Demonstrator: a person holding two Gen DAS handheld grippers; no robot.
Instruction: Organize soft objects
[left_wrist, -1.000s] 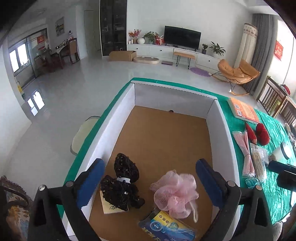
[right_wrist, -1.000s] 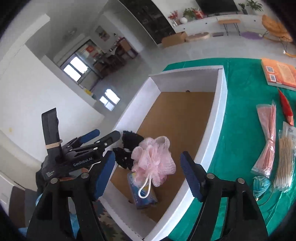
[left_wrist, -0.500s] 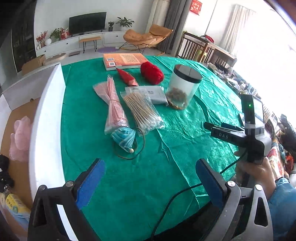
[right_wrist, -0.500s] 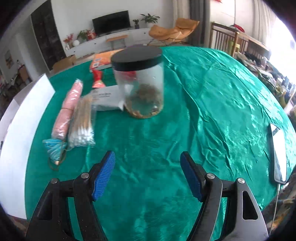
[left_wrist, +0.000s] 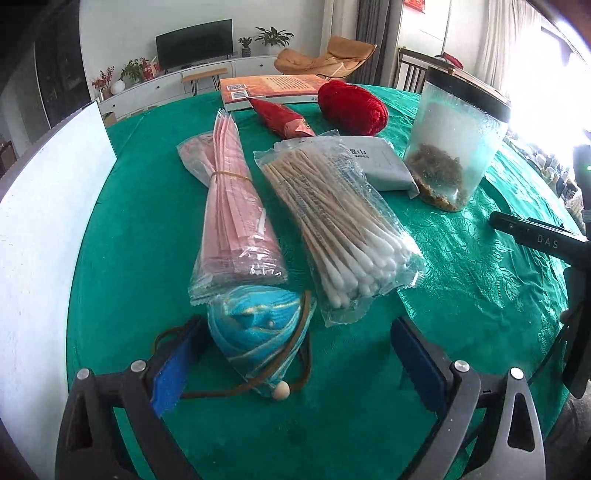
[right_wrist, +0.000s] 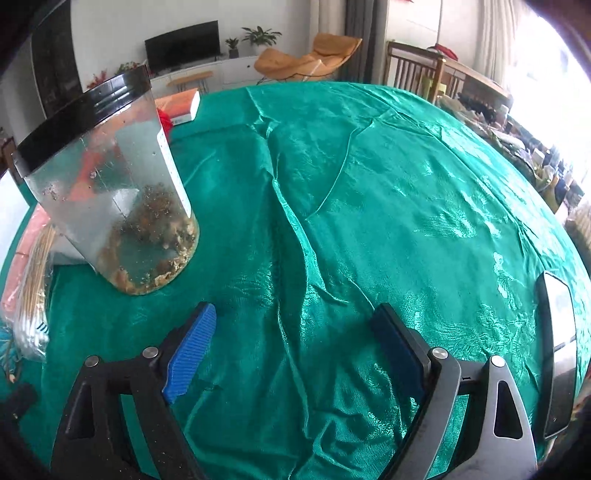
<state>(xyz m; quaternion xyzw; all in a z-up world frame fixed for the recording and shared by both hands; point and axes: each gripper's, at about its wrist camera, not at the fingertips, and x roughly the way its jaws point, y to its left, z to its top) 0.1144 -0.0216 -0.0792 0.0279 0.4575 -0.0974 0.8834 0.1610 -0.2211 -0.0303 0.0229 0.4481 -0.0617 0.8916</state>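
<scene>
In the left wrist view my left gripper hangs open low over the green tablecloth. A turquoise fabric pouch with a brown cord and a wooden bead lies between its fingers, closer to the left pad, and neither pad presses on it. Beyond the pouch lie a pink packet, a bag of cotton swabs, a wipes pack, a red yarn ball and a red cone pouch. My right gripper is over bare cloth, its jaws opening with nothing between them.
A clear jar with a black lid stands just left of the right gripper. An orange book lies at the far edge. The white box wall borders the left. A phone lies at the right. The right tool's black housing shows at the edge.
Both grippers swung away from the box with the pink puff and came down over the table. The left now straddles the turquoise pouch. The right sank beside the jar and its jaws widened.
</scene>
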